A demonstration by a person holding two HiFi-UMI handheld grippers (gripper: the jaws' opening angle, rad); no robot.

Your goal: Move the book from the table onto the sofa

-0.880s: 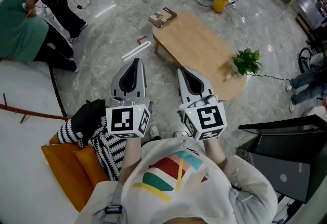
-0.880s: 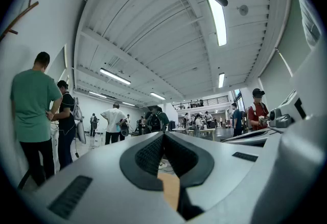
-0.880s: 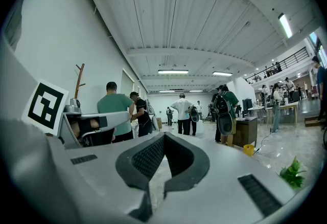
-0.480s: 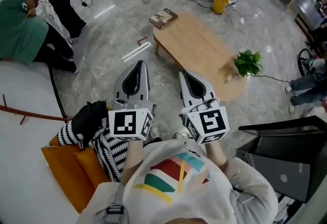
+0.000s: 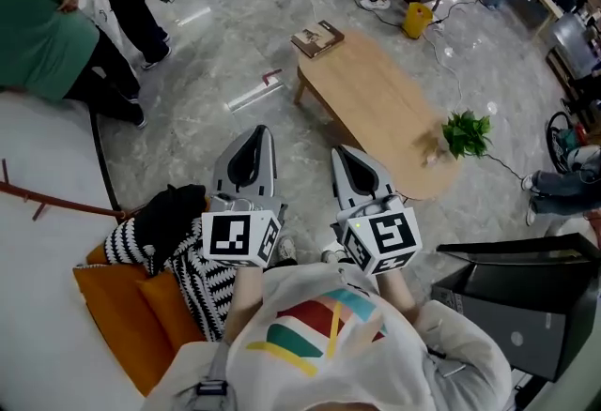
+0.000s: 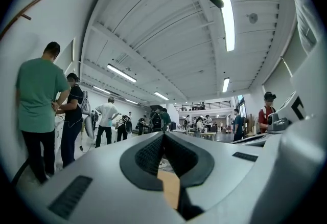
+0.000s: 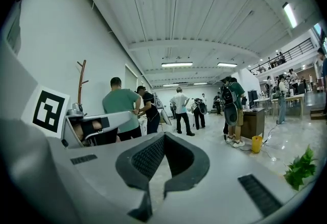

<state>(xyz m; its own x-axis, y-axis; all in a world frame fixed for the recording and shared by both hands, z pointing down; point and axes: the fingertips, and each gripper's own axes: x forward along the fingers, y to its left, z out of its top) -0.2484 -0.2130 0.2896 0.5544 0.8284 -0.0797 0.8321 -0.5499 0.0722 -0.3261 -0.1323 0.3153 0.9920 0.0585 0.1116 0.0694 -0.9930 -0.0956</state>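
Observation:
A brown book [image 5: 317,38] lies at the far end of the oval wooden table [image 5: 376,109], right by its edge. My left gripper [image 5: 259,132] and right gripper [image 5: 342,154] hang side by side close to my body, both shut and empty, well short of the table. In the left gripper view the left gripper [image 6: 163,136] shows its pads pressed together, pointing level into the hall. The right gripper [image 7: 163,137] looks the same in its own view. The sofa's orange cushions [image 5: 122,306] and a striped pillow [image 5: 178,259] are at my lower left.
A small green plant [image 5: 467,132] stands on the table's near right end. A person in green [image 5: 47,24] bends over at the upper left, with others standing beyond. A yellow bucket [image 5: 417,20], a white strip [image 5: 252,95] on the floor and a black case [image 5: 526,306] lie around.
The head view has swung a little, so the table and book sit further right and lower in the picture. Both grippers stay shut and side by side.

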